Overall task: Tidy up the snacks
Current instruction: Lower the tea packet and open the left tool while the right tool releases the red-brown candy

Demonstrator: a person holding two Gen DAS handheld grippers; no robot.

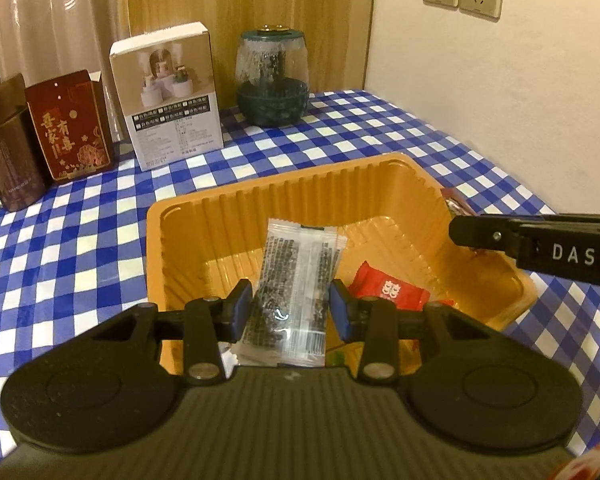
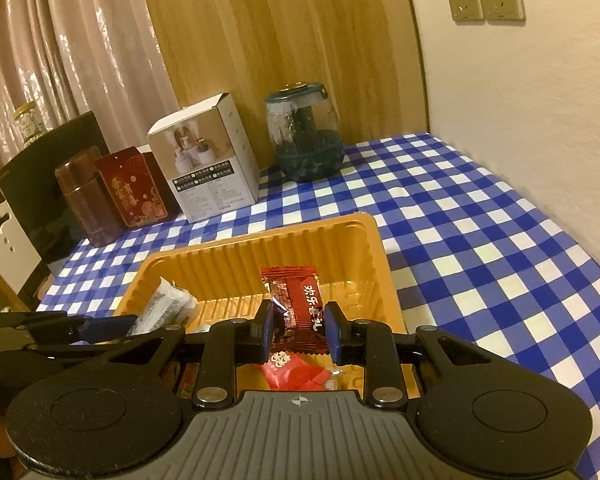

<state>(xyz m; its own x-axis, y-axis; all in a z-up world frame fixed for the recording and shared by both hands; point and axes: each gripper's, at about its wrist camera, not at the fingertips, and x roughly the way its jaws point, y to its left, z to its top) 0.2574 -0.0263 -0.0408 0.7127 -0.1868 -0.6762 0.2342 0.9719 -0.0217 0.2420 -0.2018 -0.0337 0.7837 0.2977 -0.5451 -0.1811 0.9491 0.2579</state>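
The left gripper (image 1: pixel 291 308) clamps a clear snack packet (image 1: pixel 296 280) and the right gripper (image 2: pixel 300 330) pinches a dark red candy wrapper (image 2: pixel 296 300), both above the orange plastic tray (image 1: pixel 300 184) holding a red candy (image 1: pixel 388 290). Behind stand a white box (image 1: pixel 172 100) and a humidifier (image 1: pixel 272 76).

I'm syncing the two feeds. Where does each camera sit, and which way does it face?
Left wrist: on the left claw, looking down over the orange tray; it grips a clear snack packet; the right claw enters at right.
Right wrist: on the right claw, gripping a dark red packet.
Shared: tray, white box, checked tablecloth.
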